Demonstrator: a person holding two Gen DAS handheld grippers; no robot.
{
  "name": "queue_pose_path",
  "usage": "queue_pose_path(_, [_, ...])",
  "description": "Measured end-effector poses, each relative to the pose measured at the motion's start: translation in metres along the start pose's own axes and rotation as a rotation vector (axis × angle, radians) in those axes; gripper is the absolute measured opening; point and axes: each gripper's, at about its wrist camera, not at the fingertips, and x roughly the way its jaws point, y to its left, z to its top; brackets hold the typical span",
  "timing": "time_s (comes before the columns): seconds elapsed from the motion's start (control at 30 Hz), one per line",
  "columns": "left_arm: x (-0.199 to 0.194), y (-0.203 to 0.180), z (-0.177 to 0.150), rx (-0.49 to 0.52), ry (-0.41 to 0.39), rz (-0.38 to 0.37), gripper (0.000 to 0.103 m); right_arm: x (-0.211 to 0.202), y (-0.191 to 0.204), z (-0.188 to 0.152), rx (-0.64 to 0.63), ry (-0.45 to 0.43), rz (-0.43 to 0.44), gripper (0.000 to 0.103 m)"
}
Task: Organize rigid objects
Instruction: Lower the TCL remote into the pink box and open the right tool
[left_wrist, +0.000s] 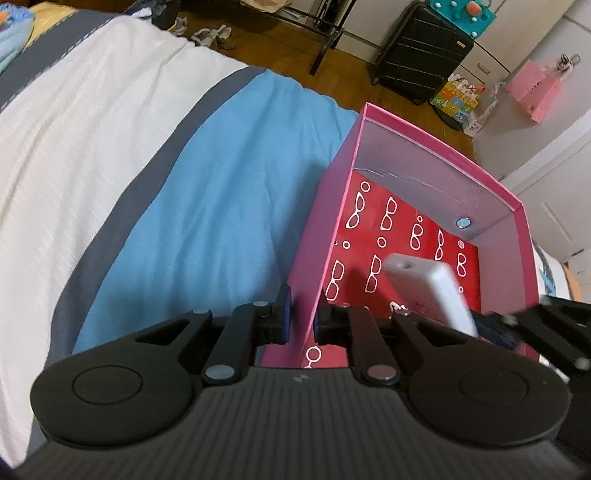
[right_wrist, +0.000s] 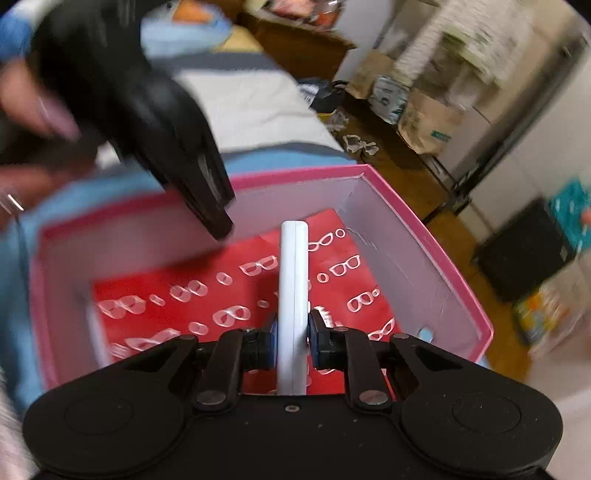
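Pink box (right_wrist: 424, 236) holds white remote (right_wrist: 293, 295) in right tongs (right_wrist: 291, 343).

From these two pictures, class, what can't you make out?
- White device: its face; right wrist view shows only its edge in the right tongs.
- Pink box: near floor, hidden by the left tongs in the left view.
- Person's hand: blurred, right view.
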Motion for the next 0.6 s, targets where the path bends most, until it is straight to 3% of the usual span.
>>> queue_pose_path(0.17, [0.0,0.002,0.0,-0.008,0.0,-0.017,0.012,0.019,0.016,0.007,-0.163,-0.003,-0.01,0.02])
queue_pose_path(0.27, [0.0,0.005,0.0,-0.018,0.004,-0.028,0.012,0.015,0.015,0.013,-0.126,0.006,0.068,0.025])
queue_pose_path(0.33, [0.001,0.007,0.0,-0.023,0.004,-0.035,0.013,0.013,0.011,0.013,-0.075,0.027,0.139,0.037])
queue_pose_path(0.43, [0.0,0.005,0.0,-0.008,-0.004,-0.034,0.013,0.006,0.001,0.013,-0.005,0.041,0.219,0.043])
queue_pose_path(0.6, [0.001,0.001,-0.001,0.016,-0.011,-0.018,0.012,0.004,-0.006,0.006,0.024,0.091,0.218,0.057])
